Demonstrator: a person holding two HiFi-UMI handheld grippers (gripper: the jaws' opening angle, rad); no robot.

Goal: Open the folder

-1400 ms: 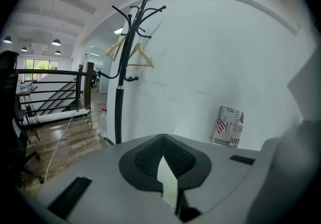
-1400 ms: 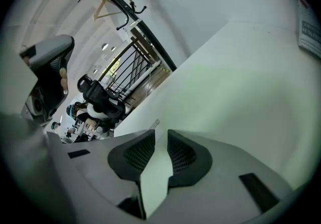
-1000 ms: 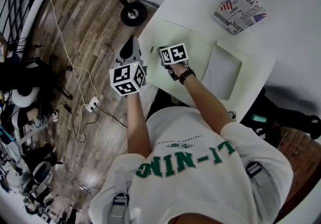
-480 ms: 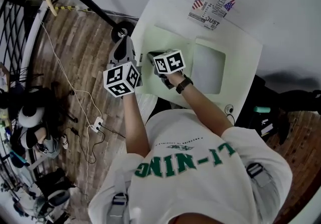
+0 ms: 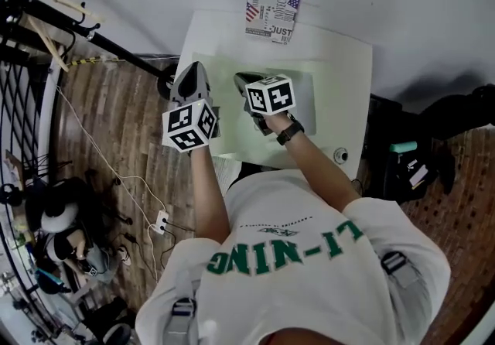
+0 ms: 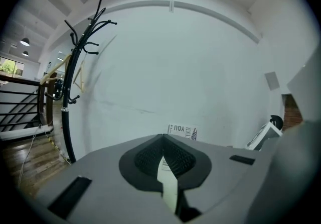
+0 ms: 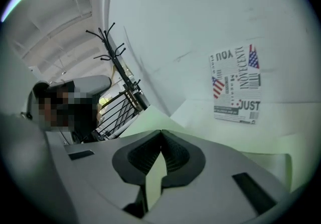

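Note:
A pale green folder [image 5: 232, 131] lies on the white table [image 5: 340, 65]; in the right gripper view it [image 7: 271, 142] spreads out beyond the jaws. My left gripper [image 5: 192, 69] hangs over its left side. Its jaws [image 6: 162, 137] are shut, with a thin pale sheet [image 6: 168, 183], the folder's cover edge, pinched between the pads. My right gripper [image 5: 242, 77] is beside it over the folder's middle. It [image 7: 160, 131] is also shut on a pale green strip of cover [image 7: 153, 180]. Both are raised above the table.
A printed magazine [image 5: 272, 9] lies at the table's far edge against the white wall, and shows in both gripper views [image 7: 235, 85] [image 6: 183, 131]. A black coat stand [image 5: 77, 26] [image 6: 75, 67] rises left of the table. Cables and gear cover the wooden floor at the left.
Both grippers have risen from the table's near-left edge and moved in over the folder toward the wall, staying shut. The head view has swung, so the table now sits squarer.

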